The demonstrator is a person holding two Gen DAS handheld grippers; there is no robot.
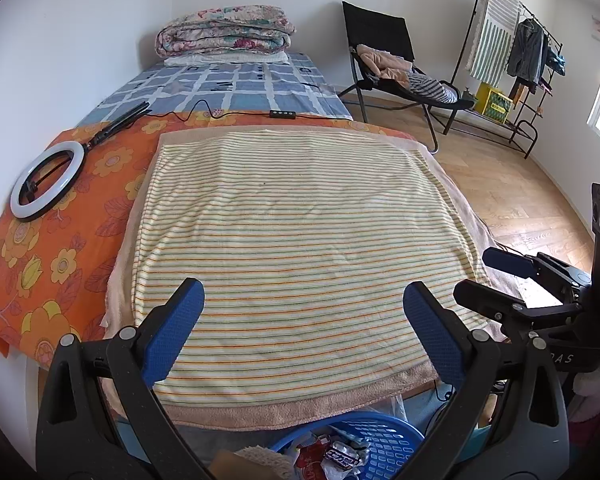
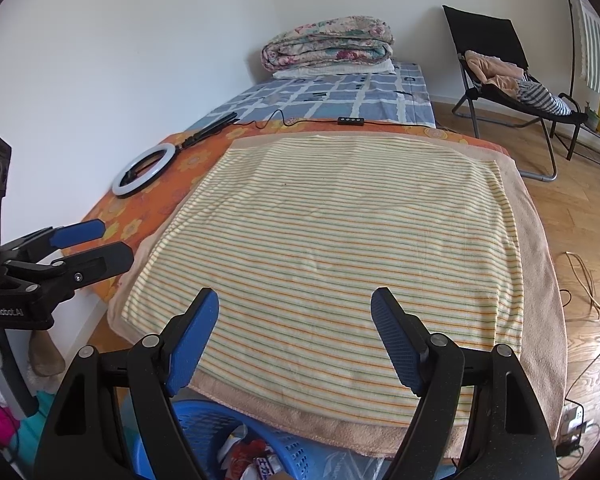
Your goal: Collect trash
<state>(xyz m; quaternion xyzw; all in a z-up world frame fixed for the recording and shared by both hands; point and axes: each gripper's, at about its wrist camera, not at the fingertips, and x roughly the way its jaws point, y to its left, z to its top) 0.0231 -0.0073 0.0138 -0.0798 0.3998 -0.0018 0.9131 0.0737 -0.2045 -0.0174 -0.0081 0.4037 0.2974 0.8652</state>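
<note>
I see the trash [image 1: 340, 456], crumpled glossy wrappers in red, white and silver, lying in a blue perforated plastic basket [image 1: 384, 436] just below the bed's near edge. My left gripper [image 1: 304, 332] and right gripper [image 2: 294, 340] both hang spread wide and hold nothing above a striped terry towel [image 1: 292, 240]. An orange floral sheet [image 1: 60, 240] beside it carries a ring light [image 1: 46, 180].

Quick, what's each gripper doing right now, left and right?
Left gripper: open, holding nothing.
Right gripper: open, holding nothing.
</note>
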